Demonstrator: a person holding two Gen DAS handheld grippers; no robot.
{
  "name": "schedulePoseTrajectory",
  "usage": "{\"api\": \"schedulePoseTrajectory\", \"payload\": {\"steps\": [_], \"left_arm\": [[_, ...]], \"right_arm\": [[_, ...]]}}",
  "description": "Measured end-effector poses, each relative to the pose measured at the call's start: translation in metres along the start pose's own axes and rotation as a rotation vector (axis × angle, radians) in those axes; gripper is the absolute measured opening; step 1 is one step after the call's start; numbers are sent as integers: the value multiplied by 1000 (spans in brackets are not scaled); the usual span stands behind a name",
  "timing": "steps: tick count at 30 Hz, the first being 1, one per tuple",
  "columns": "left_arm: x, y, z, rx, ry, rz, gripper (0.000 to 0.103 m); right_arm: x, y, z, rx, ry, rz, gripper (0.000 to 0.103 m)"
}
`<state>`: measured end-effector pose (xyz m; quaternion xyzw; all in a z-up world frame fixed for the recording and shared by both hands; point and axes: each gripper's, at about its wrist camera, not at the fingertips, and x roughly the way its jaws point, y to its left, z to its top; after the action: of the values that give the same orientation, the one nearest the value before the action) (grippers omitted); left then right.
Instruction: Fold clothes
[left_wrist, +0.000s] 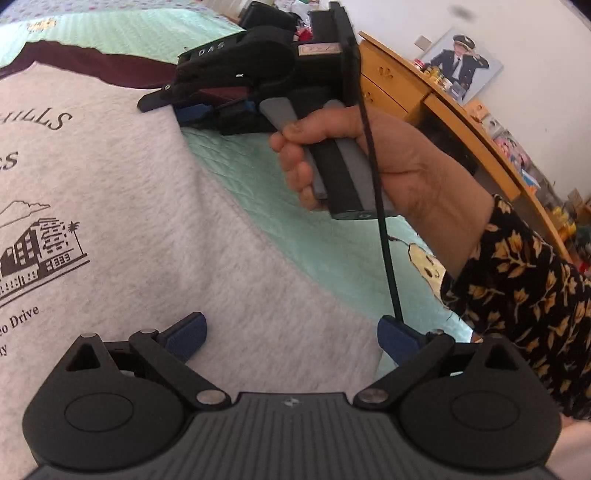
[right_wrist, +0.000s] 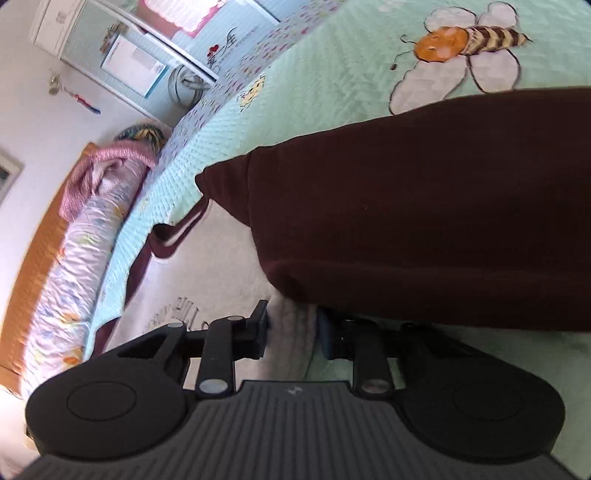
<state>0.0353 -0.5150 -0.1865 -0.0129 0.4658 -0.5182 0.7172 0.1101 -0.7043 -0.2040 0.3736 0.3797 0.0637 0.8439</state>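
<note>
A grey sweatshirt (left_wrist: 129, 206) with a brown building print and maroon sleeves (left_wrist: 92, 66) lies flat on a mint-green bedspread (left_wrist: 295, 206). My left gripper (left_wrist: 291, 338) hovers open over the grey body near its edge, with nothing between its blue pads. A hand (left_wrist: 369, 158) holds my right gripper (left_wrist: 173, 105) at the sweatshirt's far side, with maroon fabric in its jaws. In the right wrist view the right gripper (right_wrist: 293, 332) is shut on a fold of grey cloth. The lifted maroon sleeve (right_wrist: 424, 206) drapes over its right finger and hides that fingertip.
A wooden desk (left_wrist: 424, 92) with a framed photo (left_wrist: 461, 62) and clutter stands beyond the bed. A black cord (left_wrist: 384, 240) hangs from the right gripper. A rolled quilt (right_wrist: 85, 258) lies along the bed's far edge, below a white cabinet (right_wrist: 129, 55).
</note>
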Motion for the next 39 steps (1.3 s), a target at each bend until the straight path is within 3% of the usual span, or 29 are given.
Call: {"api": "schedulePoseTrajectory", "payload": {"steps": [2, 5, 8, 9, 12, 13, 15, 19, 20, 22, 24, 26, 27, 28, 29, 30, 32, 34, 37, 39], "left_arm": [[-3, 5, 0, -56, -11, -17, 102], [-14, 14, -2, -155, -22, -65, 102], [-23, 17, -9, -191, -18, -86, 102], [-24, 17, -12, -185, -12, -84, 102], [-30, 18, -18, -167, 1, -74, 102], [-30, 16, -20, -164, 4, -70, 102], [-30, 13, -21, -153, 11, -65, 102], [-23, 21, -21, -170, 7, -75, 102], [-23, 23, -22, -183, 3, -79, 102], [-25, 24, -27, -202, -4, -86, 102], [-29, 24, -29, -216, -8, -88, 102], [-37, 26, -32, -235, -12, -88, 101], [-42, 27, -33, -247, -16, -84, 101], [-49, 29, -36, -259, -24, -76, 101], [-59, 32, -38, -269, -40, -66, 101], [-69, 36, -41, -279, -60, -53, 101], [-91, 48, -47, -299, -104, -22, 101], [-117, 62, -55, -334, -158, 14, 101], [-161, 92, -70, -432, -269, 67, 101], [-191, 116, -76, -533, -365, 111, 101]], "right_arm": [[-21, 8, -5, 0, -42, 40, 35], [-52, 12, -16, 22, -109, 203, 35], [-64, 15, -25, 63, -105, 302, 35], [-62, 18, -26, 56, -85, 306, 35], [-28, 19, -30, 14, 24, 161, 35], [-15, 19, -31, 0, 62, 107, 29], [-7, 15, -36, -14, 62, 79, 7], [-30, 17, -37, 30, 18, 80, 13], [-37, 19, -37, 31, -6, 92, 18], [-51, 25, -37, 34, -54, 114, 39], [-48, 27, -35, 34, -73, 148, 49], [-32, 23, -37, 8, -30, 85, 52], [-25, 19, -39, -14, -18, 37, 35], [-20, 16, -42, -35, -17, -2, 9], [-20, 13, -43, -25, -22, -42, 0], [-23, 14, -42, 5, -33, -58, 0], [-34, 28, -43, 17, -72, -64, 9], [-45, 51, -50, -31, -116, -34, 39], [-48, 74, -68, -33, -130, 71, 55], [-25, 74, -82, -25, -87, 34, 62]]}}
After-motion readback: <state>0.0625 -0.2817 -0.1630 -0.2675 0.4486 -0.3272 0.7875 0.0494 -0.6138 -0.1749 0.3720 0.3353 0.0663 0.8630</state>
